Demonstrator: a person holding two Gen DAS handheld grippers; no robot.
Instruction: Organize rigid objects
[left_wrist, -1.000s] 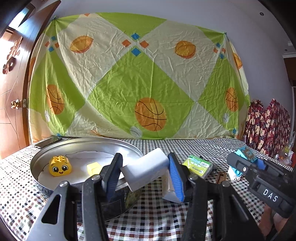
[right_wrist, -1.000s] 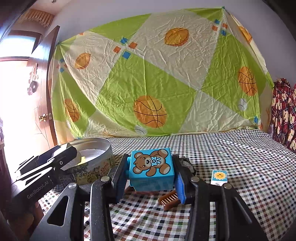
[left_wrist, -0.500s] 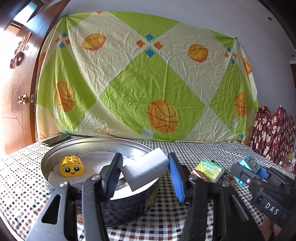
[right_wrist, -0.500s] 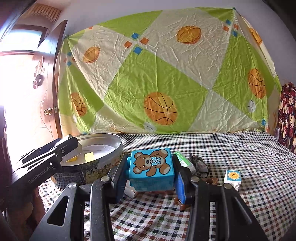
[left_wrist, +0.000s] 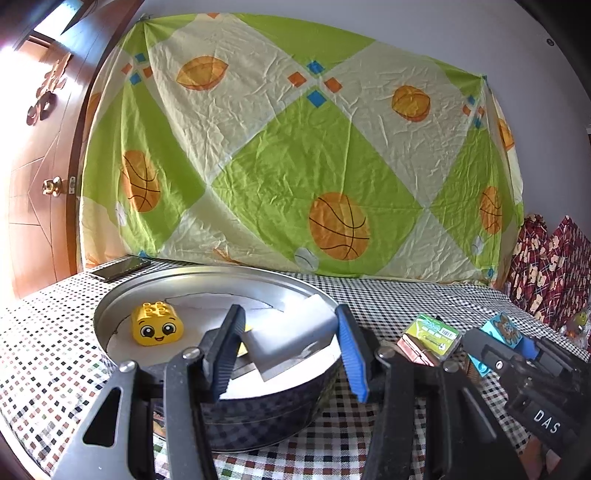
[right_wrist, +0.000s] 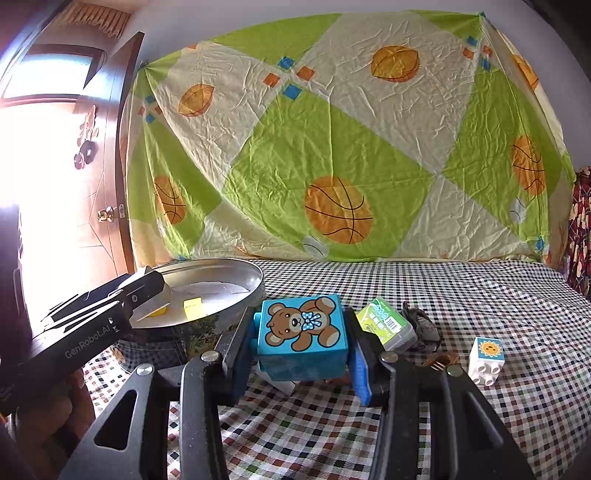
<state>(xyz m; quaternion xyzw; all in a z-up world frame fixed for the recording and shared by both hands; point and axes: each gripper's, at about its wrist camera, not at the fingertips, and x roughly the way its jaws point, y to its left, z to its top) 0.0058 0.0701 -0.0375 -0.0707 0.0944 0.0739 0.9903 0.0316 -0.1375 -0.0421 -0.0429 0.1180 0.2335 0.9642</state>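
My left gripper (left_wrist: 290, 339) is shut on a white rectangular block (left_wrist: 288, 338), held tilted above the round metal tin (left_wrist: 110, 314). Inside the tin sit a yellow smiley-face brick (left_wrist: 157, 325) and a small yellow piece (right_wrist: 194, 308). My right gripper (right_wrist: 301, 339) is shut on a blue brick with a teddy bear picture (right_wrist: 303, 330), held above the checked cloth just right of the tin (right_wrist: 255, 280). The left gripper (right_wrist: 147, 291) also shows in the right wrist view, over the tin. In the left wrist view the right gripper (left_wrist: 491, 350) carries the bear brick (left_wrist: 502, 326).
On the checked tablecloth lie a green packet (right_wrist: 388, 323), a dark crumpled item (right_wrist: 421, 325), a brown comb (right_wrist: 441, 360) and a white sun-picture brick (right_wrist: 487, 356). A phone (left_wrist: 120, 268) lies at the far left. A patterned sheet (left_wrist: 295, 147) hangs behind.
Both grippers have moved left with their blocks. The white block now hangs over the tin's inside instead of beside its rim; the bear brick has come closer to the tin.
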